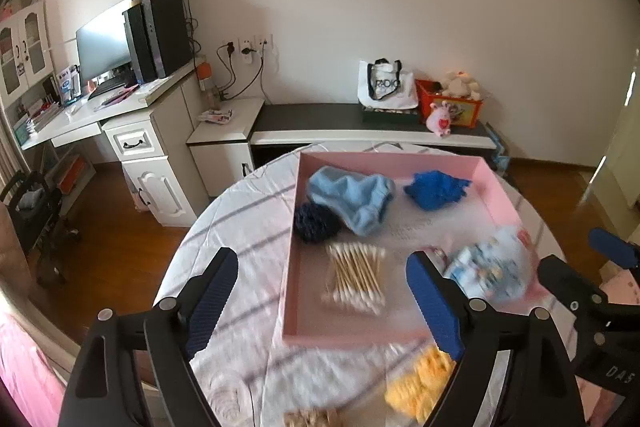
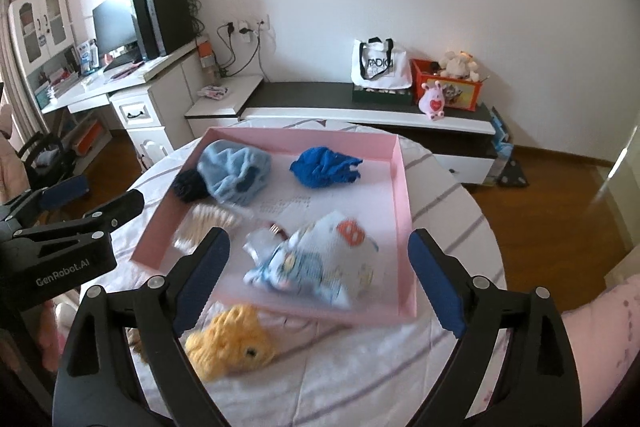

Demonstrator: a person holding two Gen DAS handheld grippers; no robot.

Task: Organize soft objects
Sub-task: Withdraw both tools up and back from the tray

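A shallow pink tray (image 1: 493,183) (image 2: 402,183) sits on the round white-clothed table (image 1: 240,223) (image 2: 448,199). Inside lie a light blue knit hat (image 1: 352,197) (image 2: 234,171) with a dark navy pompom (image 1: 316,223) (image 2: 190,185), a royal blue cloth (image 1: 434,189) (image 2: 322,167), a bundle of cotton swabs (image 1: 356,277) (image 2: 208,223) and a patterned white-and-blue cloth bundle (image 1: 492,269) (image 2: 320,263). A yellow knitted toy (image 1: 424,383) (image 2: 230,341) lies on the table in front of the tray. My left gripper (image 1: 326,303) and right gripper (image 2: 320,279) hover open above the tray's near side, holding nothing.
A small beige knitted item (image 1: 310,418) lies at the table's near edge. Behind the table stand a low cabinet (image 1: 360,135) with a white tote bag (image 1: 386,85), a red box of plush toys (image 1: 452,99) and a desk (image 1: 120,107) with a monitor. A pink sleeve (image 2: 600,339) shows at right.
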